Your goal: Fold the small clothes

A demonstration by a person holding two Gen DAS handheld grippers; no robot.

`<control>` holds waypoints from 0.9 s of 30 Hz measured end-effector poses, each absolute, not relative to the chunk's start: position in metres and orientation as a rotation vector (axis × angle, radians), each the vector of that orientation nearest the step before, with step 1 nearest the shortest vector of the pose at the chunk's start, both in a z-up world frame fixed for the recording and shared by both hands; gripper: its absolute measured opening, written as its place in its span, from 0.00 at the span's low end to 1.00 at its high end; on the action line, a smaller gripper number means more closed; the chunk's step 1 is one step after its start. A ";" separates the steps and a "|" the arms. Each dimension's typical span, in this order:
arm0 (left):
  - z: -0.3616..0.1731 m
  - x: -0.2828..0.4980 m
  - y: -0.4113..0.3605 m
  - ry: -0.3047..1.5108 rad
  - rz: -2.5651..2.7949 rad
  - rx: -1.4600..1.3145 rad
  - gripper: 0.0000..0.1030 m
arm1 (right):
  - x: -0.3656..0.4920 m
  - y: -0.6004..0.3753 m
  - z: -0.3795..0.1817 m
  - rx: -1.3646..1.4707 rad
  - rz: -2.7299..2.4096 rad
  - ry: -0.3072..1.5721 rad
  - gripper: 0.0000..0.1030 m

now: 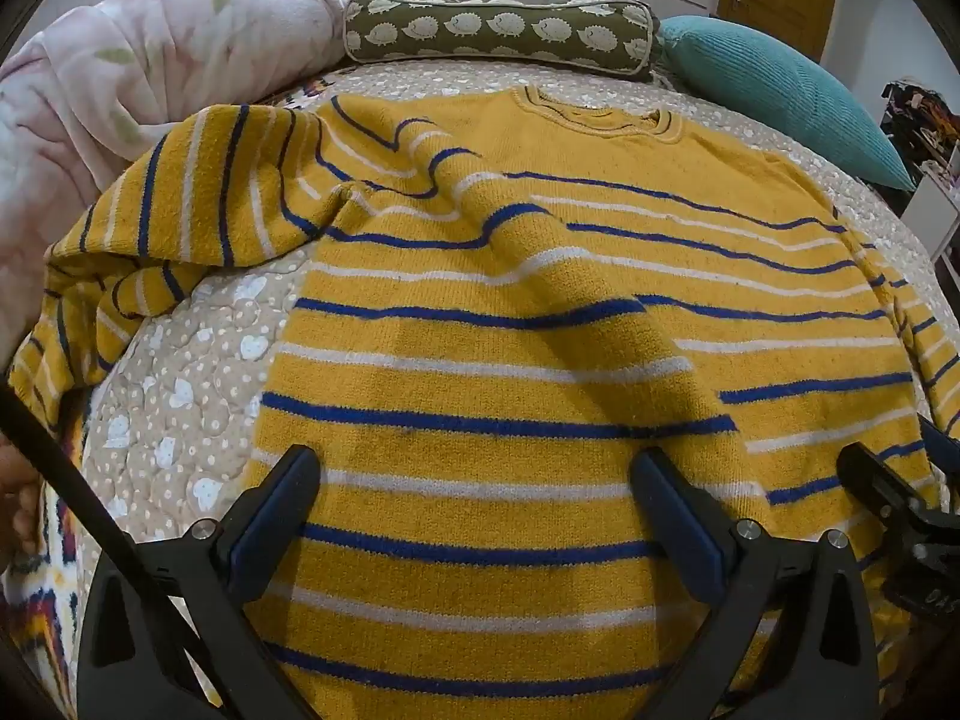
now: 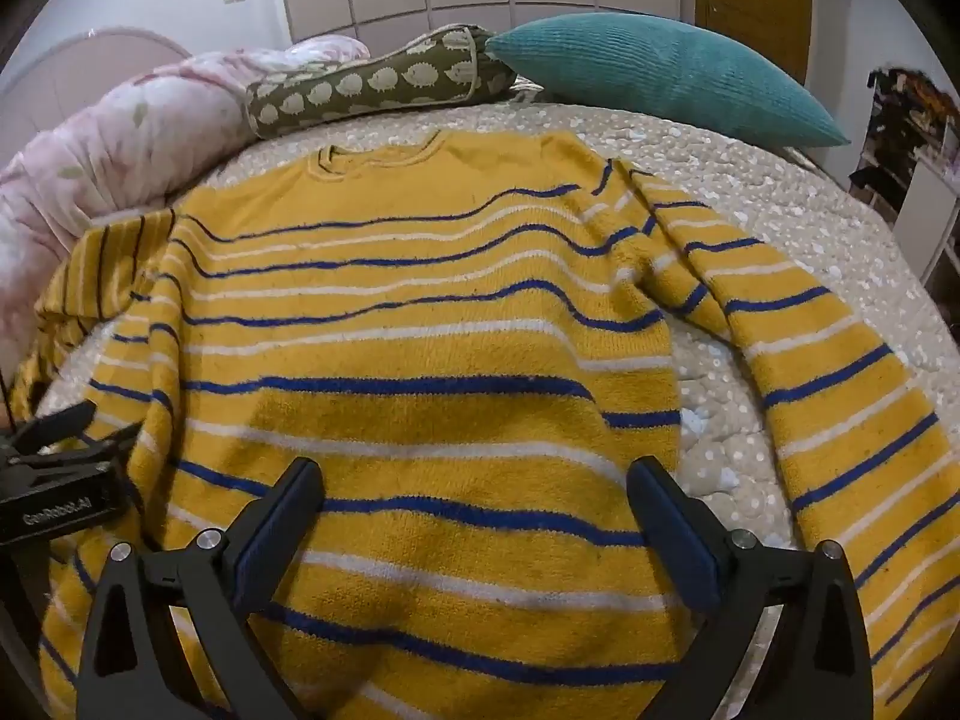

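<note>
A yellow sweater (image 1: 510,276) with blue and white stripes lies spread on the bed, collar at the far end. Its left sleeve (image 1: 180,204) is bunched toward the pink duvet; its right sleeve (image 2: 840,372) runs down the right side. A diagonal fold ridge crosses the body in the left wrist view. My left gripper (image 1: 477,465) hangs open above the lower body of the sweater, nothing between its fingers. My right gripper (image 2: 477,477) is open too, over the lower right part of the sweater (image 2: 420,360). Each gripper shows at the edge of the other's view.
The bed has a beige dotted quilt (image 2: 780,222). A pink duvet (image 1: 120,78) is heaped at the left. A green hedgehog-print bolster (image 1: 498,30) and a teal cushion (image 2: 660,78) lie at the far edge. A cluttered shelf (image 2: 912,120) stands at right.
</note>
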State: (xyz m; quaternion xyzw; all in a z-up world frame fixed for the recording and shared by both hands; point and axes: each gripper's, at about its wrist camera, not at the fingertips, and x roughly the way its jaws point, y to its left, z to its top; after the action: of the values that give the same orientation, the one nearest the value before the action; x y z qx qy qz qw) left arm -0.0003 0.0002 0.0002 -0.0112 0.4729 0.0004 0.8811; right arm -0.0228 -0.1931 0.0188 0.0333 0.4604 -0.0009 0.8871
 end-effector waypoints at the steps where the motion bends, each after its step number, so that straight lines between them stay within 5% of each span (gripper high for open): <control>1: 0.000 0.000 0.000 0.987 0.001 -0.023 1.00 | -0.022 -0.190 0.018 0.050 -0.013 0.963 1.00; 27: 0.000 0.000 0.000 0.986 0.002 -0.021 1.00 | -0.021 -0.191 0.018 0.030 -0.028 0.963 1.00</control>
State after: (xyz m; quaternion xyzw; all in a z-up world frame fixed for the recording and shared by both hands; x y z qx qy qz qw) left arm -0.0002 0.0002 0.0002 -0.0101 0.4734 0.0010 0.8808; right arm -0.0210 -0.1911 0.0177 0.0143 0.4631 -0.0132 0.8861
